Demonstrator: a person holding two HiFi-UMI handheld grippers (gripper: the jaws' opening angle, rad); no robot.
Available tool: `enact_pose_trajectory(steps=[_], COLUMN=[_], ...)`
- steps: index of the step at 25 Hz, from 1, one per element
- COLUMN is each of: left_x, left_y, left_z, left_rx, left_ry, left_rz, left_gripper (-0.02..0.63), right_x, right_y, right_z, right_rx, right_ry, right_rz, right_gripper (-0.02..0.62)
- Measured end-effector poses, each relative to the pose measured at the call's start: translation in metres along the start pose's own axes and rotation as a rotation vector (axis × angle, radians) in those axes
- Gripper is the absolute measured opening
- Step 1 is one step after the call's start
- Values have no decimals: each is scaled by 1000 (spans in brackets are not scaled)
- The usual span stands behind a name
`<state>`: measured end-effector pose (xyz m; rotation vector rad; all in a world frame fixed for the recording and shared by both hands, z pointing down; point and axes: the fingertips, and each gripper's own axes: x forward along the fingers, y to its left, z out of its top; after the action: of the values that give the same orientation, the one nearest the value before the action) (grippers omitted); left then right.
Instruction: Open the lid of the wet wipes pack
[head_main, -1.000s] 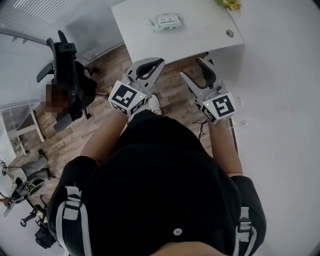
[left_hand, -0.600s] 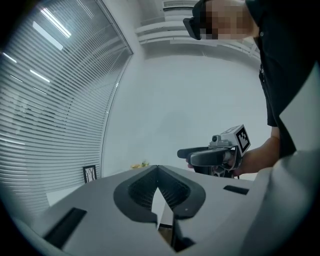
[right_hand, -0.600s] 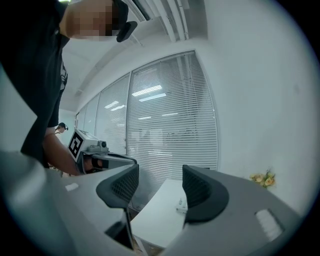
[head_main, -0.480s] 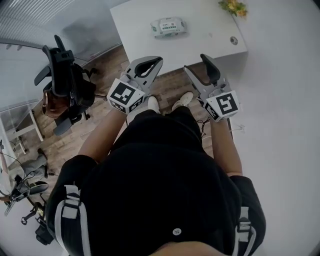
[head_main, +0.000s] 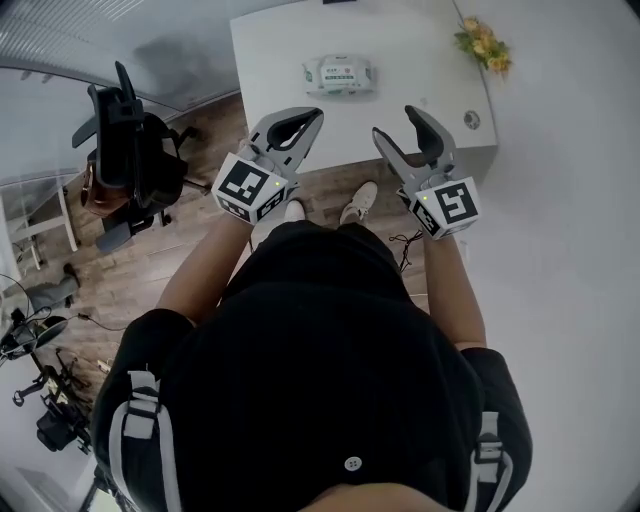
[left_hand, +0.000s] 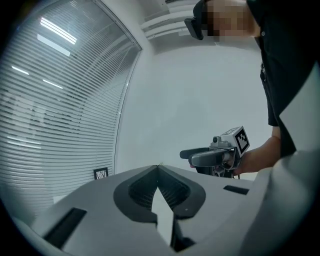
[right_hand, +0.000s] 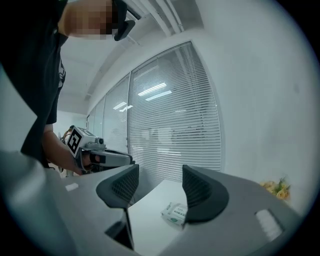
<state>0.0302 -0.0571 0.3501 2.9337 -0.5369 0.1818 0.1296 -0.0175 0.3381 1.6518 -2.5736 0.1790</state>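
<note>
The wet wipes pack (head_main: 340, 75), white with green print, lies flat on the white table (head_main: 280, 50), its lid down. Both grippers hang in the air in front of the table's near edge, short of the pack and not touching it. My left gripper (head_main: 316, 117) is shut, its jaws meeting at the tips with nothing between them (left_hand: 158, 167). My right gripper (head_main: 395, 123) is open and empty. In the right gripper view the pack (right_hand: 175, 214) shows low between the spread jaws (right_hand: 160, 187), well ahead of them.
A bunch of yellow flowers (head_main: 483, 45) stands at the table's far right corner, and a round cable port (head_main: 472, 120) is near it. A black office chair (head_main: 130, 150) stands on the wooden floor to the left. A window with blinds (right_hand: 170, 130) lies beyond the table.
The person has stepped closer to the table, so the pack and table edge sit nearer both grippers. The left gripper has stayed shut and the right one open.
</note>
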Motion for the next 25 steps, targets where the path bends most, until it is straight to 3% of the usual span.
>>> enact_pose_trajectory(steps=[7, 14, 25], left_x=[56, 81, 101], left_y=[9, 22, 84], left_z=[4, -13, -76], left_rx=[-9, -28, -79], left_ry=[10, 39, 150], left_rz=[129, 279, 367], left_gripper=[8, 8, 8], right_x=[15, 35, 98], right_y=[-60, -91, -104], right_z=[-2, -20, -65], right_rx=[0, 8, -7], right_ry=[7, 36, 143], right_rz=[139, 271, 343], right_gripper=[281, 281, 281])
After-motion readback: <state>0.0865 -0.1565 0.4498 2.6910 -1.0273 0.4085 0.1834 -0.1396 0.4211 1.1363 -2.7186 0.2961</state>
